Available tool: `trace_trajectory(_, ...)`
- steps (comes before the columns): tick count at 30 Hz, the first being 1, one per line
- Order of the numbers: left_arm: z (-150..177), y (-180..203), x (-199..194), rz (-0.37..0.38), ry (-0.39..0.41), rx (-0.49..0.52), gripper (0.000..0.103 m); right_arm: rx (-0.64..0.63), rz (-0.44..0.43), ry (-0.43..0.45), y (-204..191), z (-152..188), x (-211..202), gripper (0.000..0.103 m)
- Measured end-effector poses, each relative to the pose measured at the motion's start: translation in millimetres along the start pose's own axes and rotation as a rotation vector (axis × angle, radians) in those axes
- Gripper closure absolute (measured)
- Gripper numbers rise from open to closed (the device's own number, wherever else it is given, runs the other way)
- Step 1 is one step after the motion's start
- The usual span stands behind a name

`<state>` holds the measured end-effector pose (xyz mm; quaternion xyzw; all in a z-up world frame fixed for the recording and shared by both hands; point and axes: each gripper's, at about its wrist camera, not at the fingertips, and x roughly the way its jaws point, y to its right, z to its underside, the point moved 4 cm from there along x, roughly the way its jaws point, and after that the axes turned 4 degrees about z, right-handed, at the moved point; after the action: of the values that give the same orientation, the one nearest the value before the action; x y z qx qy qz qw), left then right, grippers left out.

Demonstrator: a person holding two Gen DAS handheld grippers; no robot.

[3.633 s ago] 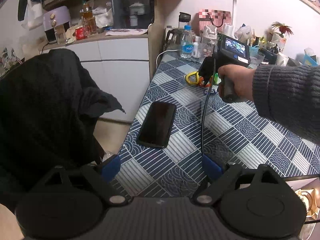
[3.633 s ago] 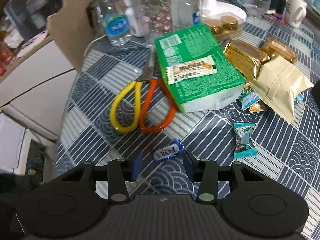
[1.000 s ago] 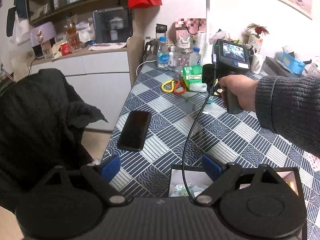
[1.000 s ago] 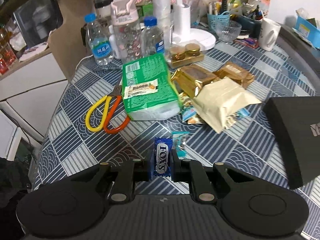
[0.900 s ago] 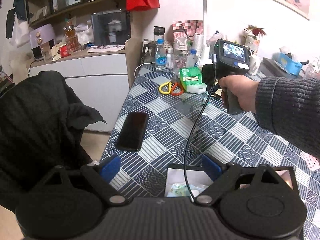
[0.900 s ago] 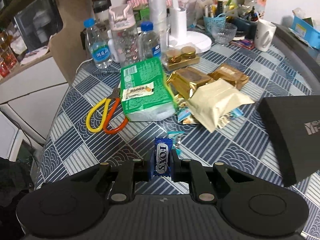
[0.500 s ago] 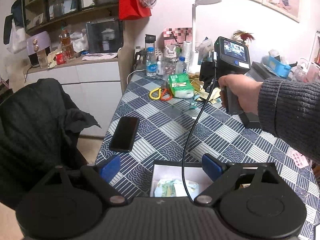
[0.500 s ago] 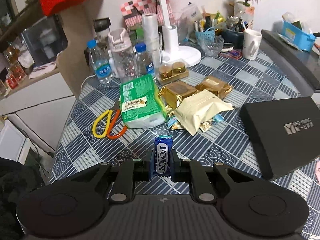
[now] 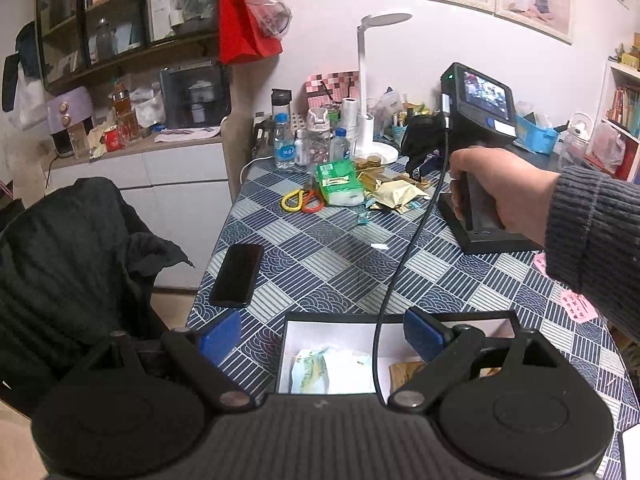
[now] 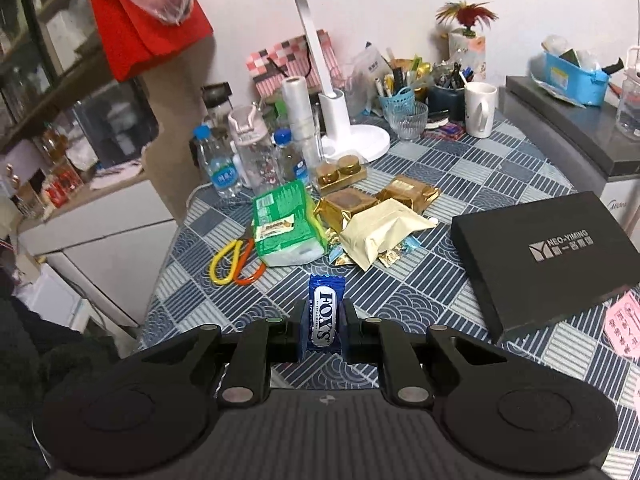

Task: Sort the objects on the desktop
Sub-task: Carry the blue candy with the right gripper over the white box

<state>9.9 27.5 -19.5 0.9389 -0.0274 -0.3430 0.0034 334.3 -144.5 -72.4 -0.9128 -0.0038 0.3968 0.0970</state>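
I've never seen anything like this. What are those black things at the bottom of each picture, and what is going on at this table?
No robot here: a person holds a hand-operated pair of tongs in each hand, each with a wide-angle camera looking along its fingers. One picture is from the left tongs, which are open and empty above an open box with packets inside. It also shows the person's right hand gripping the other tool. The other picture is from the right tongs, shut on a blue wrapped candy. On the patterned table lie scissors, a green tissue pack, gold snack bags and a black box lid.
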Motion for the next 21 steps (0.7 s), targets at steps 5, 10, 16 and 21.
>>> trace_trajectory(5, 6, 9, -12, 0.004, 0.007, 0.014, 0.000, 0.006, -0.037, 0.023, 14, 14, -35, 0.087)
trace_trajectory(10, 10, 16, -20, 0.008, 0.012, 0.027, 0.000, 0.024, -0.075, 0.045, 31, 34, -70, 0.087)
trace_trajectory(16, 14, 20, -26, 0.003, 0.010, 0.036, 0.000, 0.040, -0.128, 0.041, 49, 66, -102, 0.087)
trace_trajectory(21, 19, 18, -28, -0.005, 0.000, 0.025, 0.000, 0.054, -0.171, 0.010, 61, 95, -122, 0.087)
